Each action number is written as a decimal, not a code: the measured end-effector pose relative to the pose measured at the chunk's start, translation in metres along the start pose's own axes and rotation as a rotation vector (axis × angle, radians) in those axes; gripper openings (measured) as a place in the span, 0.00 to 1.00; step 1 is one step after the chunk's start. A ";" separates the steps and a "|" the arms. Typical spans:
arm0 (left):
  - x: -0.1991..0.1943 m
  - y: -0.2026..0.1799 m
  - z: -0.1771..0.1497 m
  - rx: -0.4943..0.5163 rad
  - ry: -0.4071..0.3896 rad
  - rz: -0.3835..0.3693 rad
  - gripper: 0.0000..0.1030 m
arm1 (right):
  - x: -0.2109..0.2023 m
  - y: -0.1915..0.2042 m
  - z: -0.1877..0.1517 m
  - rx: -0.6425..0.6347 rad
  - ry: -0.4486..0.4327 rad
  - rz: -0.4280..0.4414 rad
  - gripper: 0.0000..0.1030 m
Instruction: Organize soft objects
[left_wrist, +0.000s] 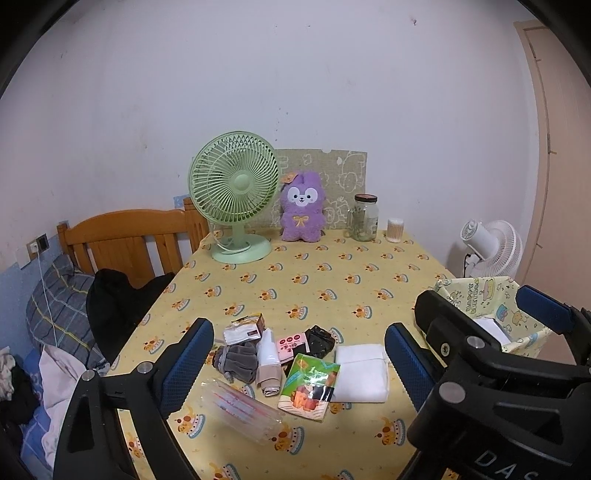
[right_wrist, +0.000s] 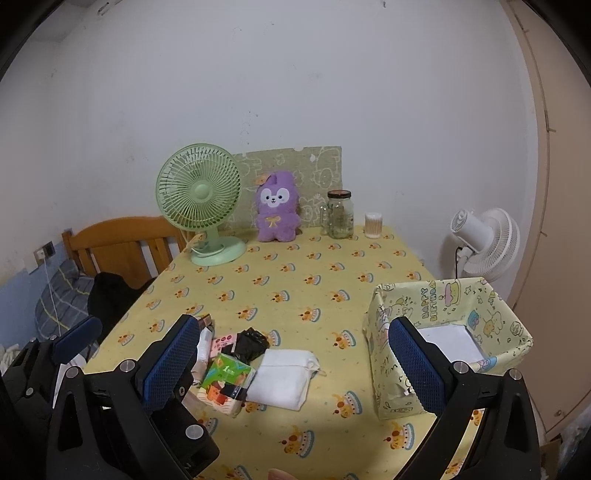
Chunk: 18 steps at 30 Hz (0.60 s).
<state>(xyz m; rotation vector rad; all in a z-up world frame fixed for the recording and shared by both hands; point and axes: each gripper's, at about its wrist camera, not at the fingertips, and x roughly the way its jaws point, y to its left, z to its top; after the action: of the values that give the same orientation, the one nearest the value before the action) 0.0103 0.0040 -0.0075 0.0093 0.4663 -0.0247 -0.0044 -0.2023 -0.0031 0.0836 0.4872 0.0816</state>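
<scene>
A pile of soft items lies at the table's near edge: a folded white cloth (left_wrist: 362, 373), a green tissue pack (left_wrist: 309, 386), a grey pouch (left_wrist: 238, 360), a black bag (left_wrist: 320, 341), a clear plastic packet (left_wrist: 242, 410) and small packs. A yellow patterned box (right_wrist: 443, 343) at the right holds a white cloth (right_wrist: 448, 341). My left gripper (left_wrist: 299, 363) is open and empty above the pile. My right gripper (right_wrist: 295, 363) is open and empty, with the white cloth (right_wrist: 282, 378) and tissue pack (right_wrist: 225, 384) between its fingers and the box beside its right finger.
A green fan (left_wrist: 236, 195), a purple plush (left_wrist: 302, 206), a glass jar (left_wrist: 364, 218) and a swab tub (left_wrist: 394, 229) stand along the far edge of the yellow tablecloth (left_wrist: 332, 280). A bed with wooden headboard (left_wrist: 122, 240) is left; a white fan (right_wrist: 484, 243) is right.
</scene>
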 end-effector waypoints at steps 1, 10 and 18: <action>0.000 0.001 0.000 -0.005 0.004 -0.002 0.92 | 0.000 0.000 0.000 -0.002 0.003 -0.001 1.00; -0.001 0.003 0.002 -0.006 -0.002 -0.003 0.92 | -0.001 0.004 0.001 -0.011 -0.001 0.007 1.00; 0.000 0.003 0.001 -0.005 -0.003 -0.004 0.92 | -0.001 0.006 0.001 -0.013 -0.001 0.004 1.00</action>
<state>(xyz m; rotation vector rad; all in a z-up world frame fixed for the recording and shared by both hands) 0.0110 0.0070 -0.0071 0.0033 0.4632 -0.0276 -0.0055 -0.1963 -0.0009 0.0715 0.4857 0.0882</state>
